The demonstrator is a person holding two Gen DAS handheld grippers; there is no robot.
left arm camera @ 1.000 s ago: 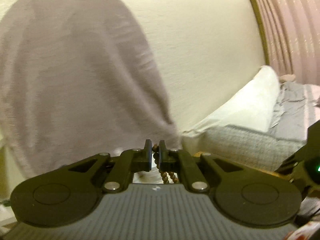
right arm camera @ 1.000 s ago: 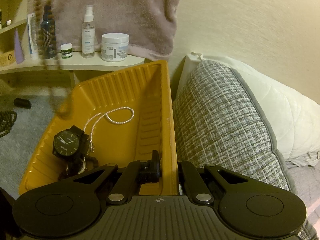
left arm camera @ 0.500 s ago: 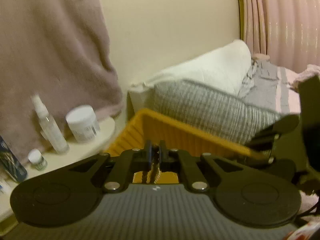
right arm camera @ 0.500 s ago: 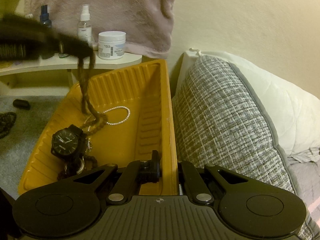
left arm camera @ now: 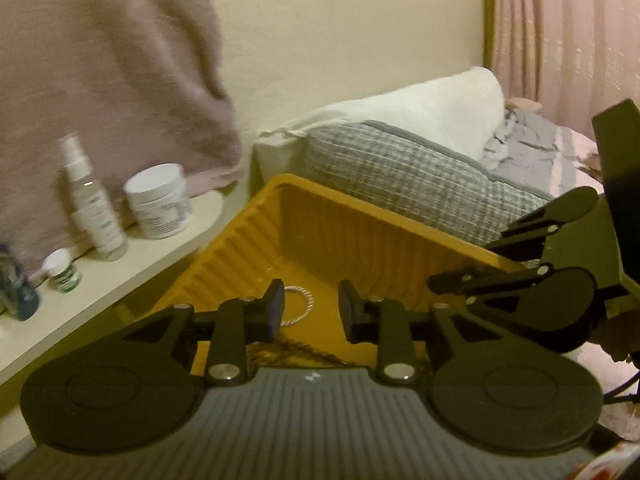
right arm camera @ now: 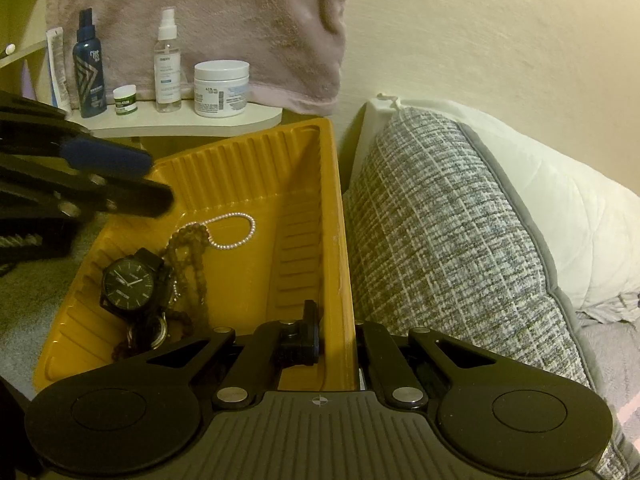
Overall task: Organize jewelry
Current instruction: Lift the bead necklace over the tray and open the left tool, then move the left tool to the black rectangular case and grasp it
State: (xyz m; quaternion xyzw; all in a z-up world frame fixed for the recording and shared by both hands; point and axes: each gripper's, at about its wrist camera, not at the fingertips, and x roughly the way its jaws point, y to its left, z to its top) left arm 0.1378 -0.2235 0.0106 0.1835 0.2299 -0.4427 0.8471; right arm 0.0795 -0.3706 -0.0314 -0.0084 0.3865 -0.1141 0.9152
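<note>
A yellow ribbed tray [right arm camera: 256, 160] holds a black wristwatch [right arm camera: 130, 284], a brown bead necklace [right arm camera: 192, 248] and a pearl bracelet [right arm camera: 236, 232]. My left gripper [left arm camera: 311, 300] hovers over the tray's left part, its jaws opening and with nothing between them. It also shows in the right wrist view as the left gripper [right arm camera: 120, 184] above the jewelry. The bead necklace [left arm camera: 296, 348] lies loose on the tray floor [left arm camera: 340, 232] just below it, beside the pearl bracelet [left arm camera: 298, 304]. My right gripper [right arm camera: 336, 340] is shut on the tray's right wall, and the right gripper [left arm camera: 520, 280] shows at that rim.
A pale shelf [right arm camera: 224, 122] behind the tray carries a spray bottle [right arm camera: 166, 64], a white jar [right arm camera: 221, 88], a dark blue bottle [right arm camera: 89, 68] and a small pot [right arm camera: 125, 100]. A pink towel [right arm camera: 224, 12] hangs above. A grey checked pillow [right arm camera: 440, 232] presses against the tray's right side.
The left gripper came down over the tray with the bead necklace hanging from it, then parted its jaws. The necklace now lies in the tray. The right gripper kept still.
</note>
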